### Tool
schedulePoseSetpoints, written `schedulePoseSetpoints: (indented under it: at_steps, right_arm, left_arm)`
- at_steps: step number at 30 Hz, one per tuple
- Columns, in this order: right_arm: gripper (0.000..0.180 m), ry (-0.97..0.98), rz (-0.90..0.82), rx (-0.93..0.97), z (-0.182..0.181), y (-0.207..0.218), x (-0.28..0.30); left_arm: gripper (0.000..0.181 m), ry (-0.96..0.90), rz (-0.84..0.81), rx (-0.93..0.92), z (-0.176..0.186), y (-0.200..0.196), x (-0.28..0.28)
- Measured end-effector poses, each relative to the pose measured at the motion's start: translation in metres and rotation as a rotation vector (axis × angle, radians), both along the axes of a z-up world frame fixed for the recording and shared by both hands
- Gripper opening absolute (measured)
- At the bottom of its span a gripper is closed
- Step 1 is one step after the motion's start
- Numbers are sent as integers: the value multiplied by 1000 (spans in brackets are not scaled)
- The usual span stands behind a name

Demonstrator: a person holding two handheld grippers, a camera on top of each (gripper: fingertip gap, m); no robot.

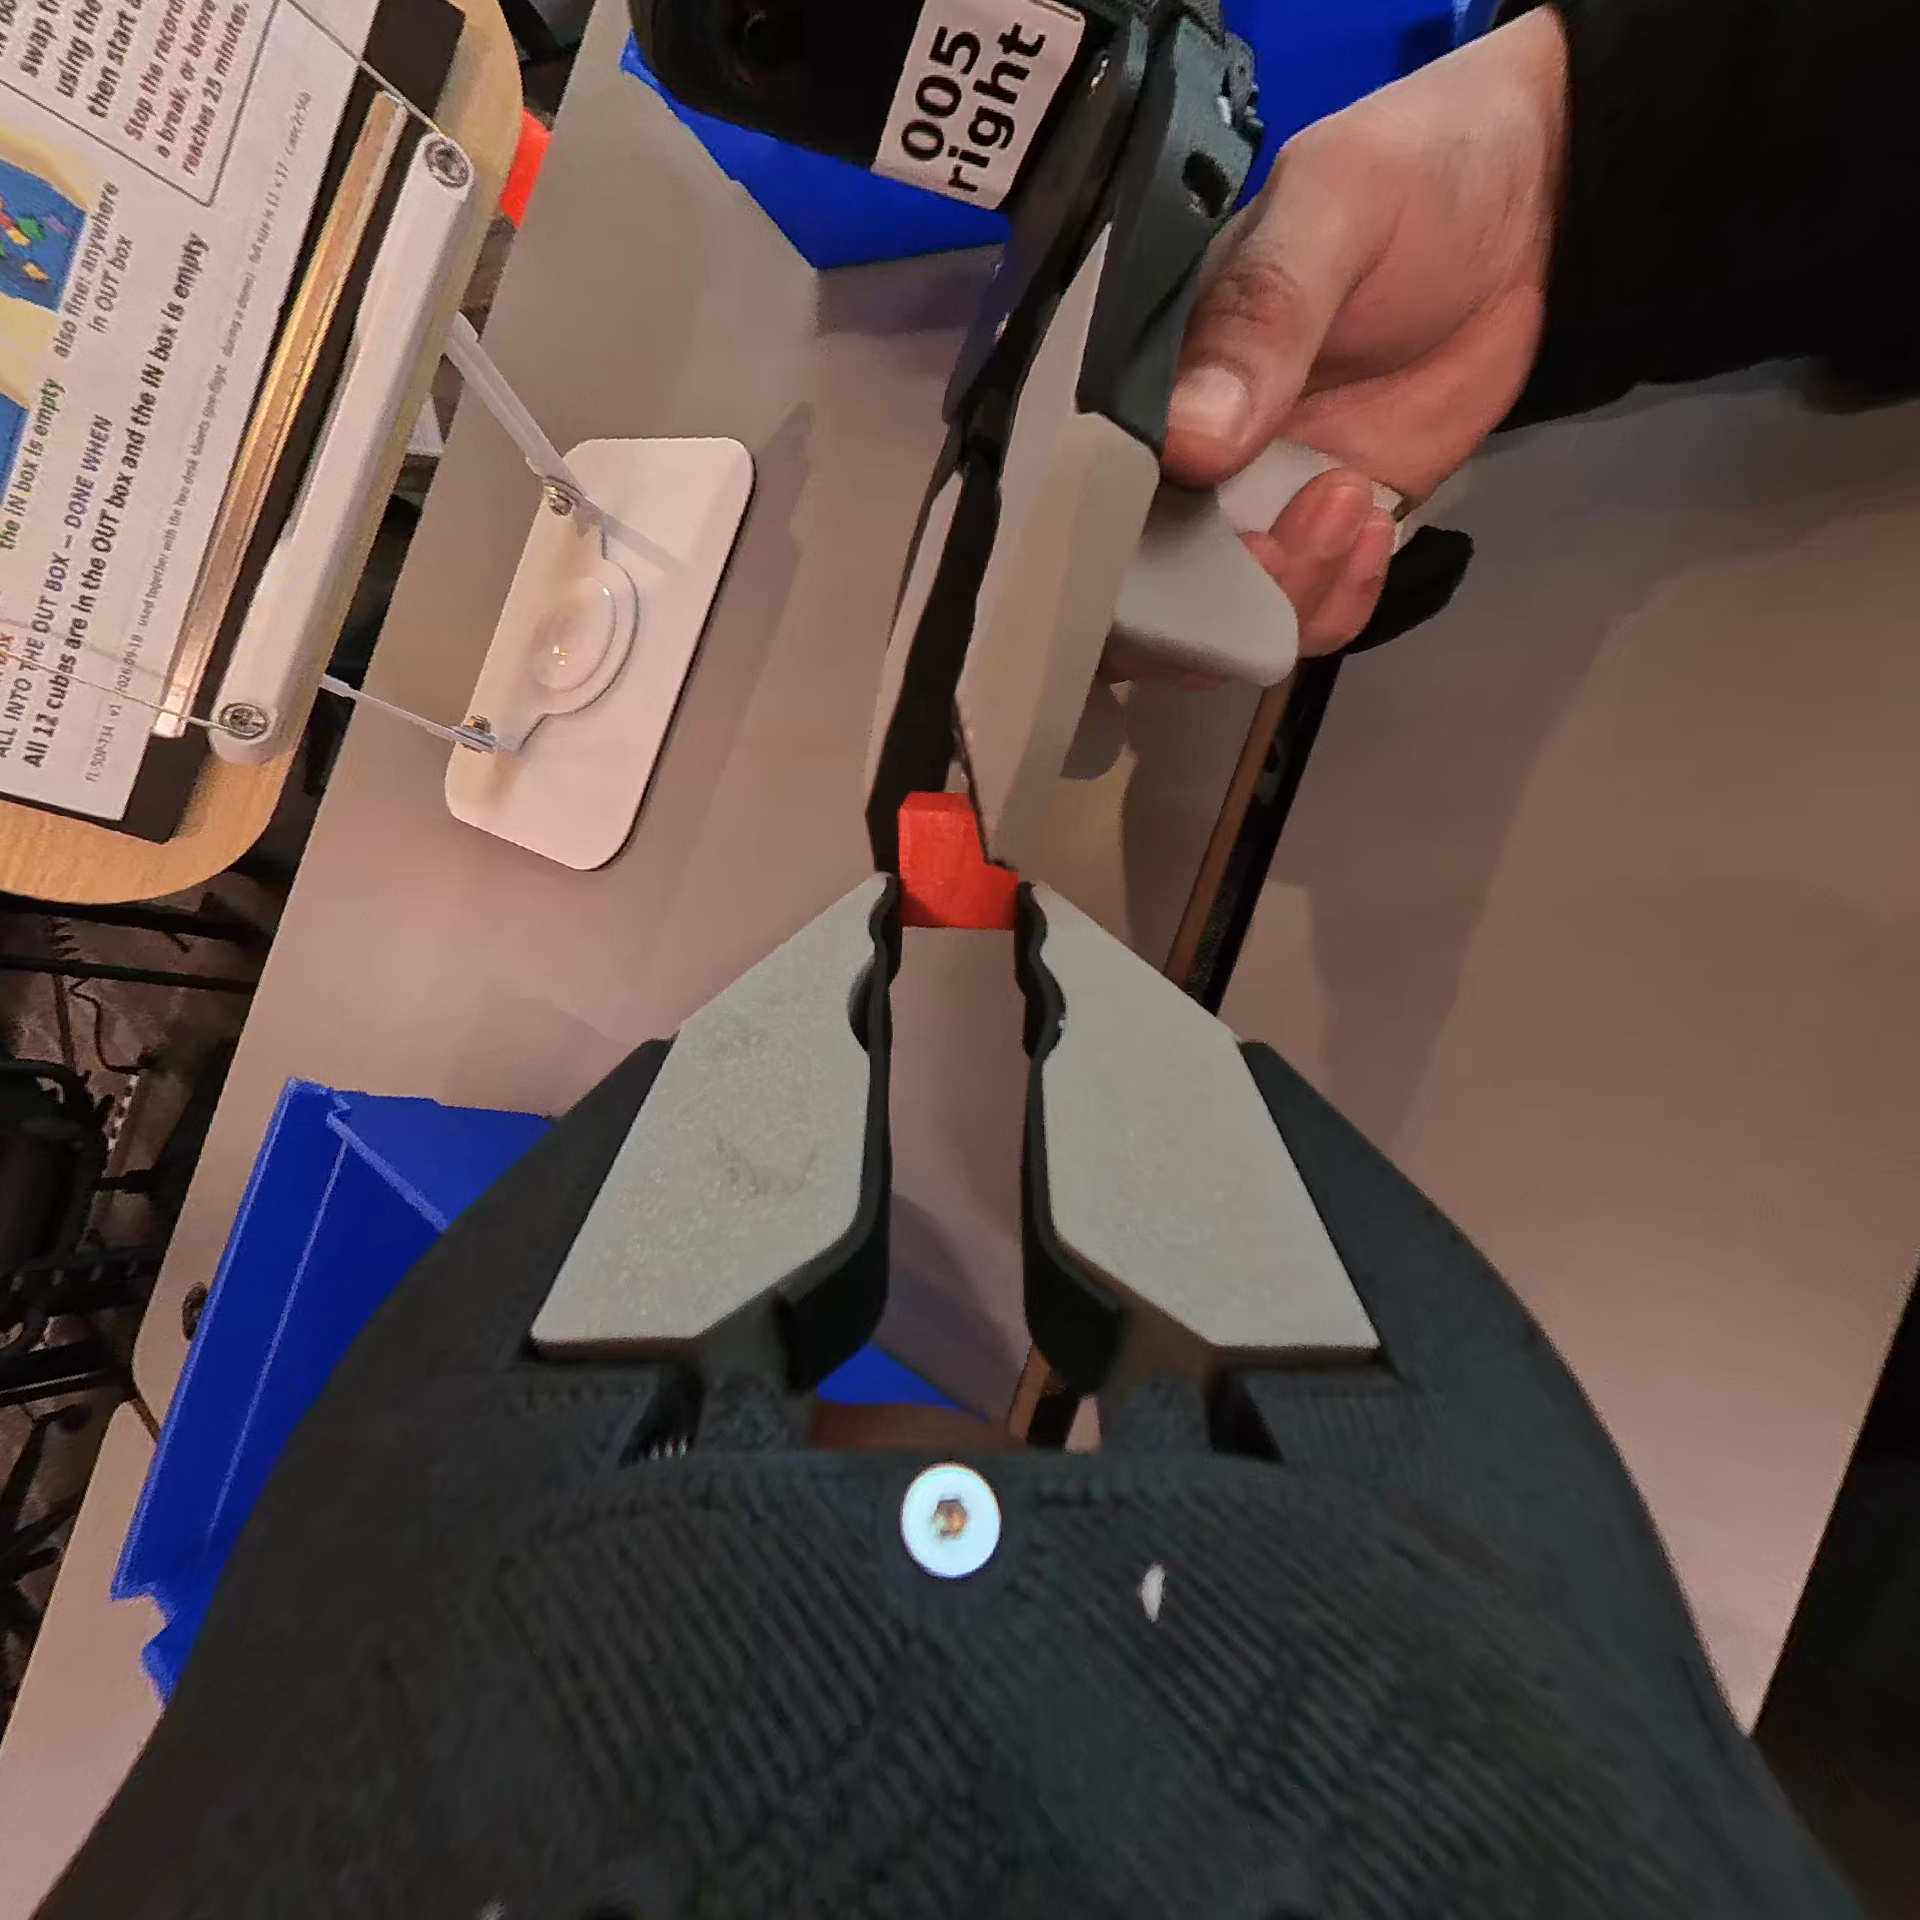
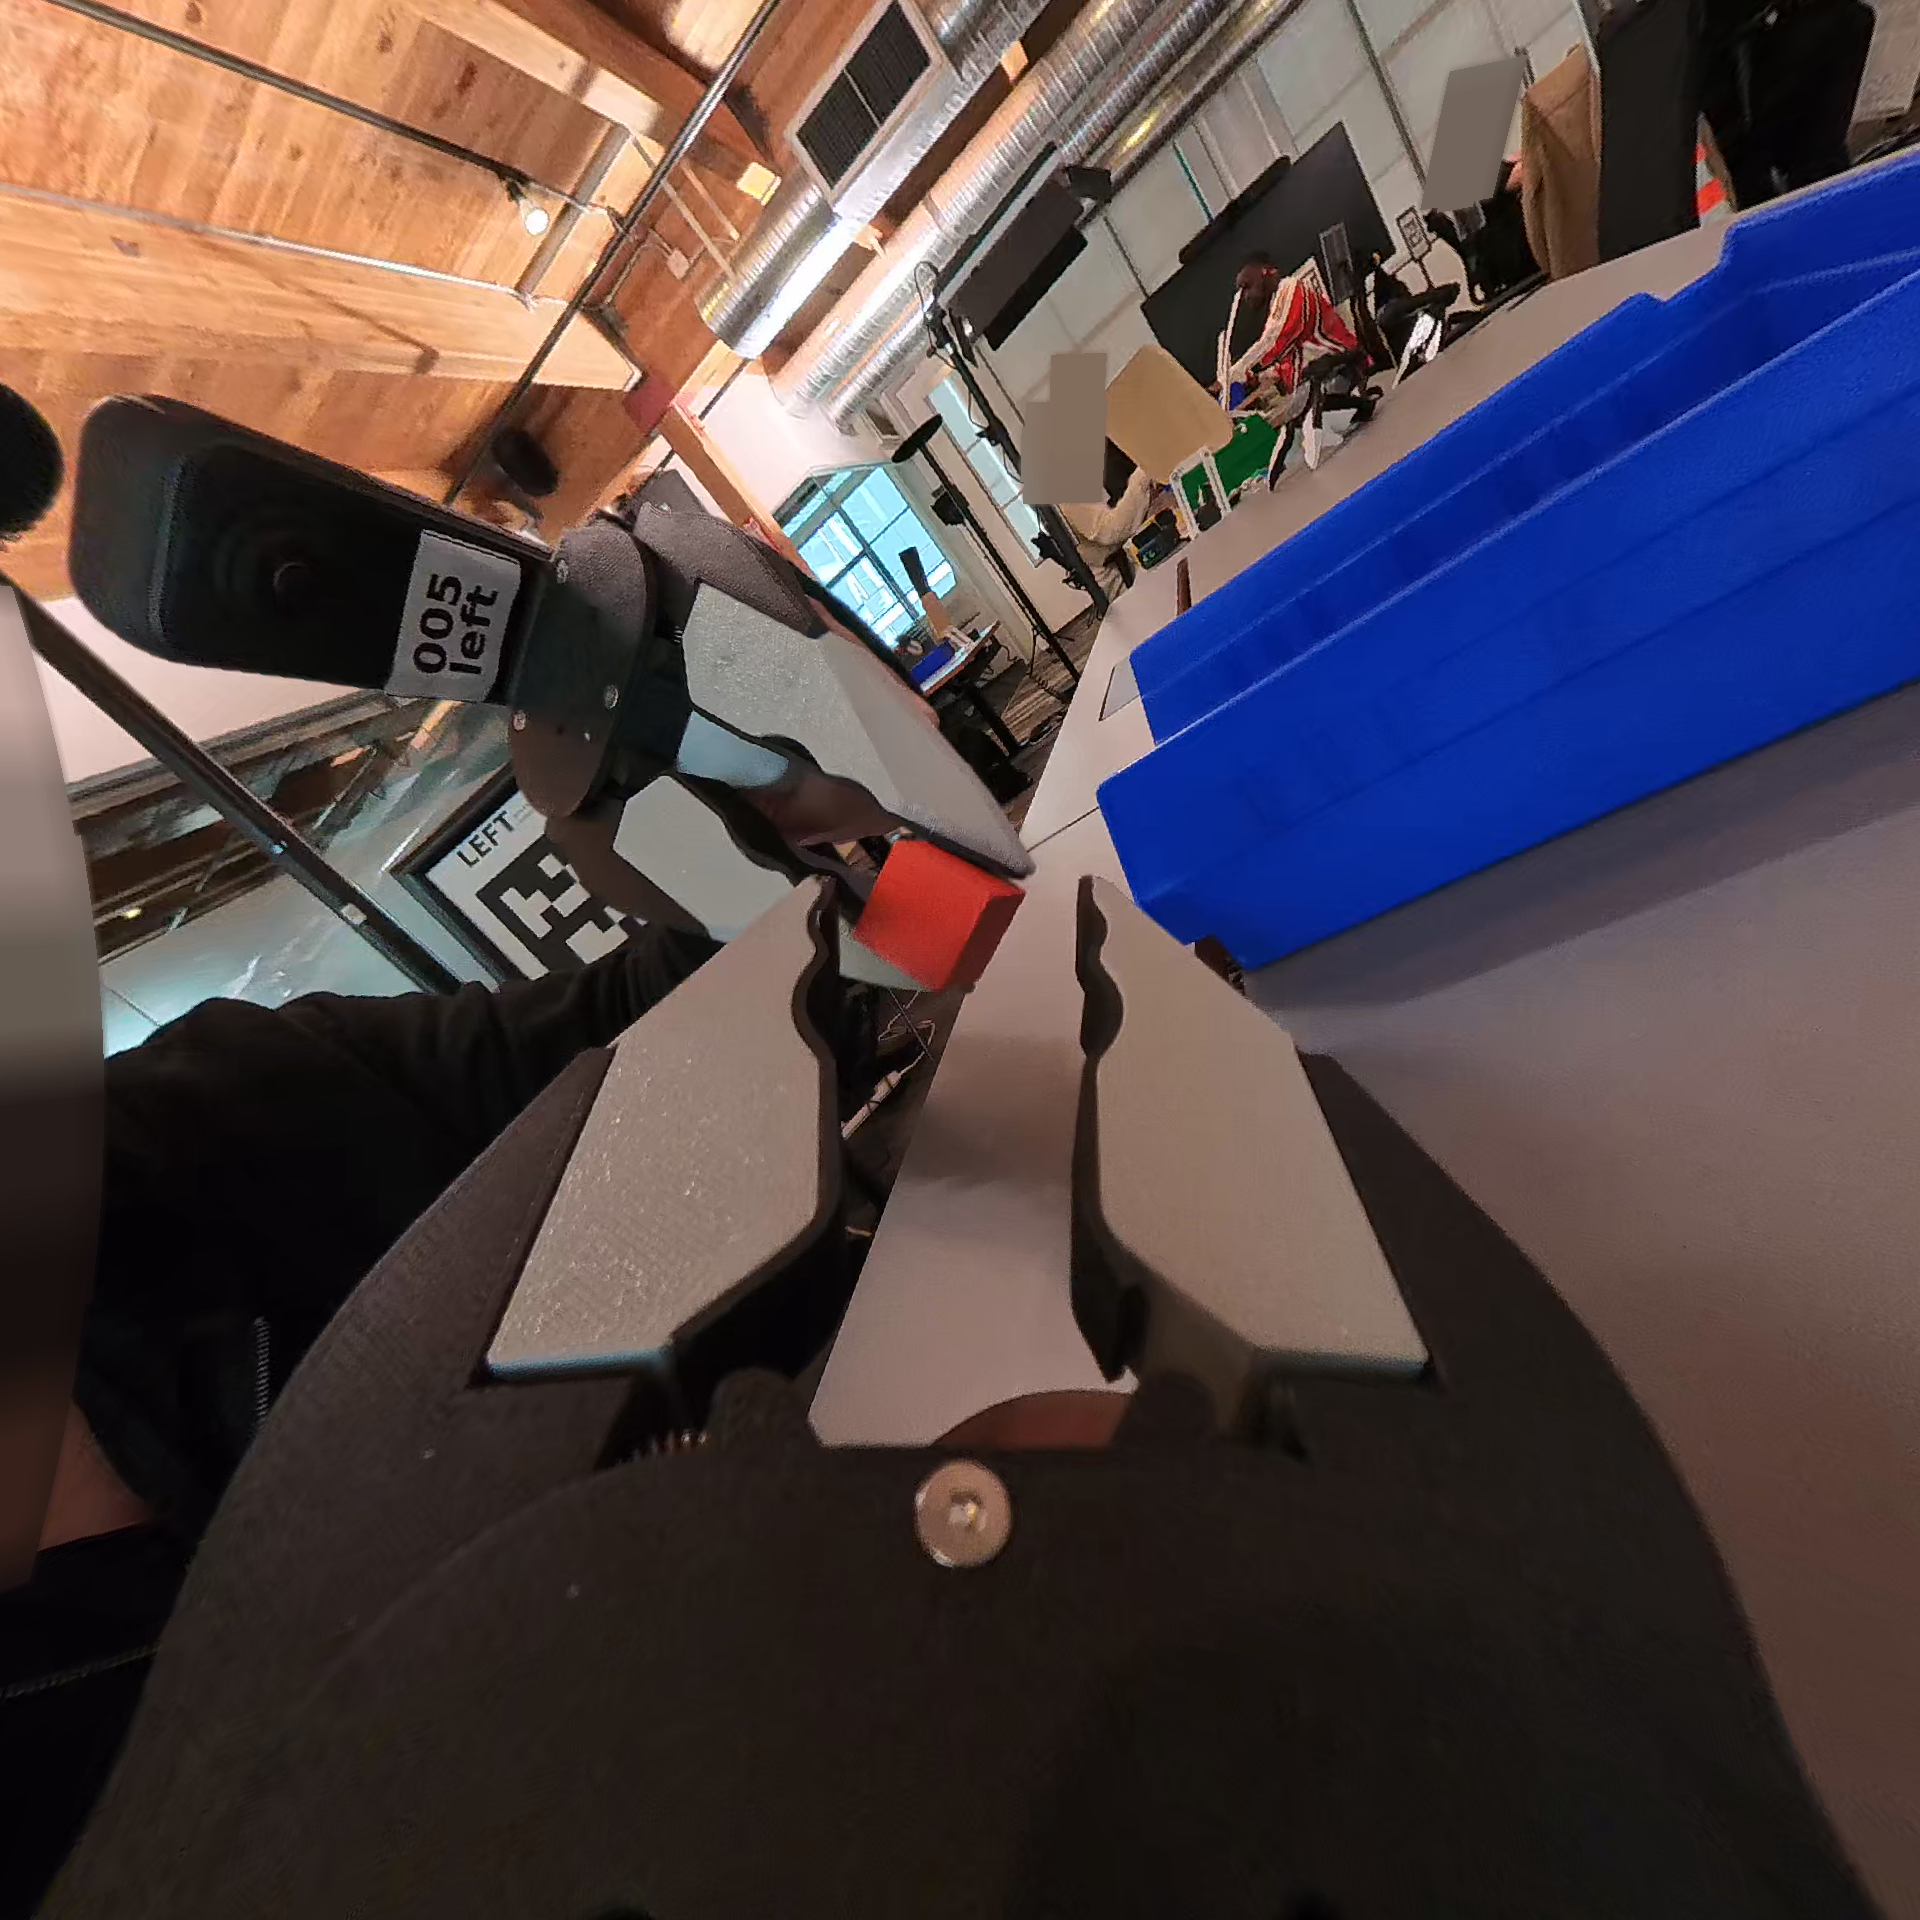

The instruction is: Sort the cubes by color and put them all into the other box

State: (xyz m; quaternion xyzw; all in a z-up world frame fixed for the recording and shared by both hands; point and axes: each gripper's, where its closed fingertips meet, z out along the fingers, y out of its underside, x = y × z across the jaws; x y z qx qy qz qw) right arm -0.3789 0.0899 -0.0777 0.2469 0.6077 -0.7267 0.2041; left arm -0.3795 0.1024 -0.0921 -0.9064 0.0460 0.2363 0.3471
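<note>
Grey tabletop [image 1: 675, 343] fills your left wrist view, with a blue box [image 1: 291, 1299] at its lower left edge and a second blue box [image 1: 831, 197] partly hidden behind the other tool at the top. Your left gripper [image 1: 958, 902] has its jaws clamped on a red cube [image 1: 951, 878], pinched right at the tips and held above the tabletop. Your right gripper [image 1: 977, 821] comes in from above, held in your hand [image 1: 1382, 343], and its tips reach the far side of the same cube; from this view you cannot tell whether they touch it.

Your right wrist view shows the right gripper [image 2: 951, 909] with its jaws apart and nothing between them. The red cube [image 2: 935, 914] sits just beyond its left fingertip, gripped by the left gripper [image 2: 914, 883]. A blue box [image 2: 1558, 644] stands on the tabletop [image 2: 1558, 1143] to the right, well apart from the cube. A white stand [image 1: 603, 644] with an instruction sheet [image 1: 125, 364] sits at the tabletop's left edge.
</note>
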Motion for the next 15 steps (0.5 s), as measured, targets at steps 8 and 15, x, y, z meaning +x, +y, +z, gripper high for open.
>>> schedulePoseSetpoints:
  at_steps: [8,15]
  right_arm:
    - [29,-43,10,2,-6,-1,-4]
    - [22,-72,-23,27,-13,2,-13]
  left_arm:
    - [19,6,15,-17,-8,4,-4]
    - [19,40,38,-34,-13,6,-11]
